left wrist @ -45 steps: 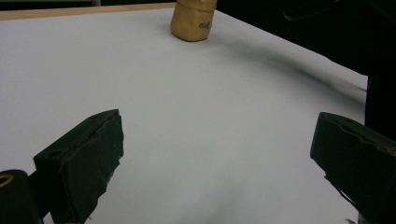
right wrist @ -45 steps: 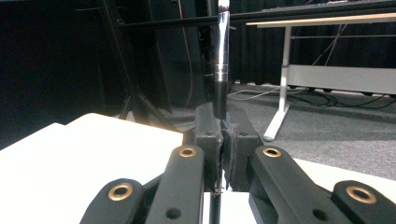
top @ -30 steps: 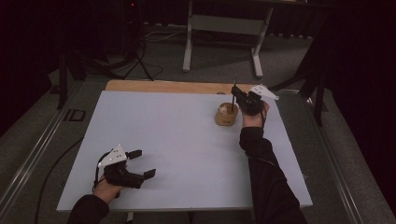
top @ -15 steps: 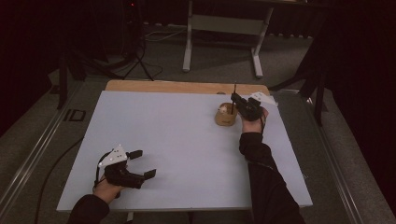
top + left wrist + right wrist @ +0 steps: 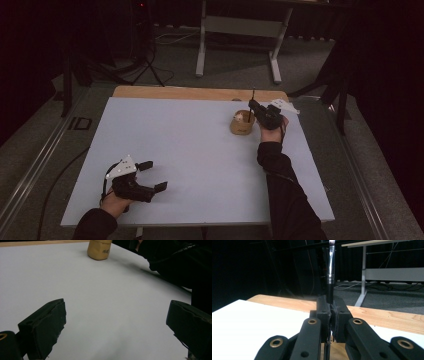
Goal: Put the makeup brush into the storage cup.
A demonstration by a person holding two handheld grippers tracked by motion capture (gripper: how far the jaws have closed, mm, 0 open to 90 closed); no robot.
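- The right gripper has its jaws squeezed tight on a thin brush that stands straight up.
- The little wooden holder sits right under the brush, at the table's far right.
- The left gripper is far away, with its jaws wide apart and nothing in them.

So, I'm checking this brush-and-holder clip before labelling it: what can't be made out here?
- Brush lower end: hidden by the right gripper in its own view.
- Bristle tip: cut off by the top edge of the same view.
- Holder contents: too small in the high view.
- Holder's top: cut off by the left gripper view's edge.
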